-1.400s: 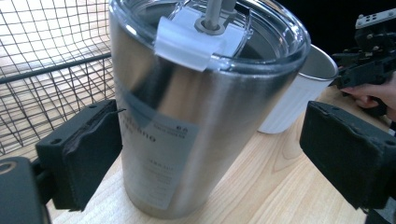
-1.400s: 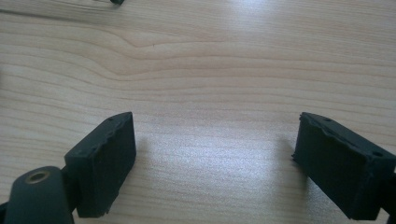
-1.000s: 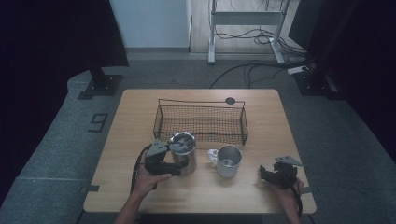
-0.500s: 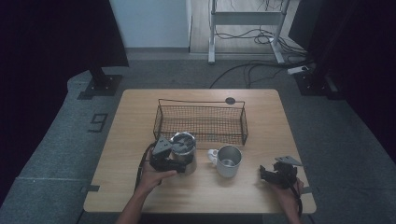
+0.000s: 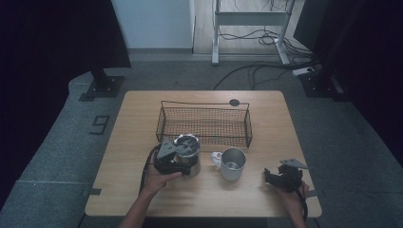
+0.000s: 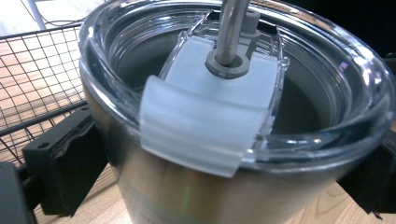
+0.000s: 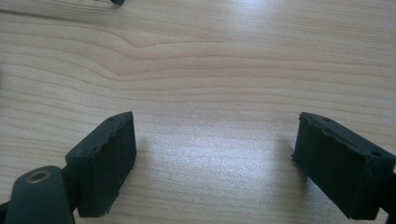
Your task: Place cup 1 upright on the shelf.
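A steel tumbler (image 5: 188, 153) with a clear lid and a metal straw stands on the table just in front of the wire basket (image 5: 204, 103). My left gripper (image 5: 183, 165) reaches in from the left, one jaw on each side of the tumbler (image 6: 210, 191). Its jaws have just been closing, and the black pads (image 6: 70, 158) sit against the steel wall. A steel mug (image 5: 233, 164) with a white handle stands to the tumbler's right. Near the table's front right corner, my right gripper (image 5: 272, 178) rests low with its jaws wide apart. Between those jaws (image 7: 215, 158) lies only bare wood.
The black wire basket runs across the middle of the wooden table (image 5: 142, 114), and its mesh (image 6: 32, 84) is close behind the tumbler. A small black disc (image 5: 234, 102) lies beyond the basket's far rim. Cables and stand legs lie on the floor past the table.
The left hand has edged its gripper a little forward and right, closer around the tumbler. The right hand, mug and basket are where they were.
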Action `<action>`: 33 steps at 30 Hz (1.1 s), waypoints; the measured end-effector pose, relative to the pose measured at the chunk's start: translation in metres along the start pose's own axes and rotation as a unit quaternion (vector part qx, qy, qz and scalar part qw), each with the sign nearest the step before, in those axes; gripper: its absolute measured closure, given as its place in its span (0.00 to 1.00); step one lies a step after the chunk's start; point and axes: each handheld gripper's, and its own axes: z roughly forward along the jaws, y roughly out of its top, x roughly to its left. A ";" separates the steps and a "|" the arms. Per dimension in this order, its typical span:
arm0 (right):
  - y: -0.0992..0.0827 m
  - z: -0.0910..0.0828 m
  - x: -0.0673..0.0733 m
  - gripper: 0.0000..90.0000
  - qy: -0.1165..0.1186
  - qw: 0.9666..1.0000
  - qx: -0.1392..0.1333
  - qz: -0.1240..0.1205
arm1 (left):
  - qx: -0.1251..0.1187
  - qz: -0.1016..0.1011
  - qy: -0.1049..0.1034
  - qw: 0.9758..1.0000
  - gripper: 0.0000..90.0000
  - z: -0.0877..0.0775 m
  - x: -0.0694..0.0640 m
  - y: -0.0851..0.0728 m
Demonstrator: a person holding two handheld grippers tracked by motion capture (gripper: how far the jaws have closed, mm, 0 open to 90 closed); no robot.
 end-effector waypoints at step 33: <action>0.000 0.000 0.000 0.14 0.000 1.000 0.000 0.001 | -0.014 -0.003 -0.008 1.000 0.05 -0.015 0.006 0.009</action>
